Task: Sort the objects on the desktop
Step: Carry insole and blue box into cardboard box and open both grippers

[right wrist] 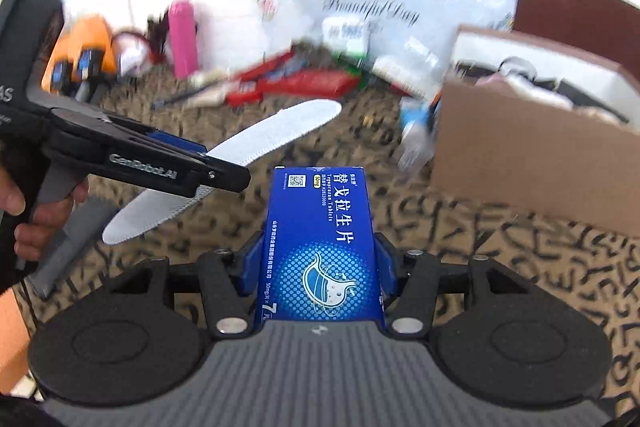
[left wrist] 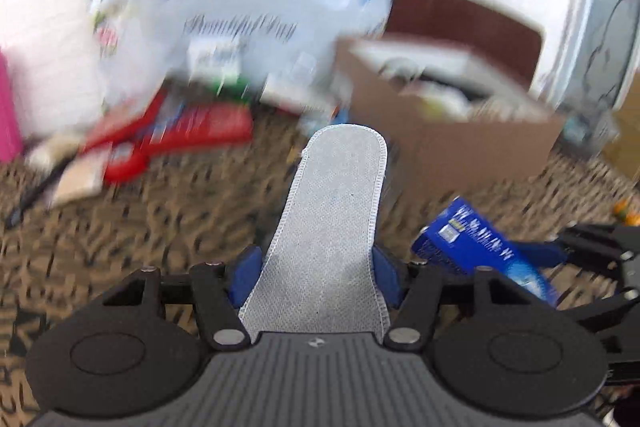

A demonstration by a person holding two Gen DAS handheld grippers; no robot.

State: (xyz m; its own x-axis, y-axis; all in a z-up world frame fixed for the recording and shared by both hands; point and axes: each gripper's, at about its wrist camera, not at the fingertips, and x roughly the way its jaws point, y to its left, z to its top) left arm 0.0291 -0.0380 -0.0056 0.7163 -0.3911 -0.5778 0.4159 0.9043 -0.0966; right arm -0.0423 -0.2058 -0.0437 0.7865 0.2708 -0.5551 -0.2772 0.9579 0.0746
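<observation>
Grippers level: insole, box.

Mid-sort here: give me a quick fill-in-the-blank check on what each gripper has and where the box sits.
1. The left gripper is shut on a white ____.
2. The right gripper is shut on a ____ medicine carton.
3. The cardboard box stands to the ____ of the carton in the right wrist view.
4. The bottle by the wall is ____.

Missing: insole; blue; right; pink
</observation>
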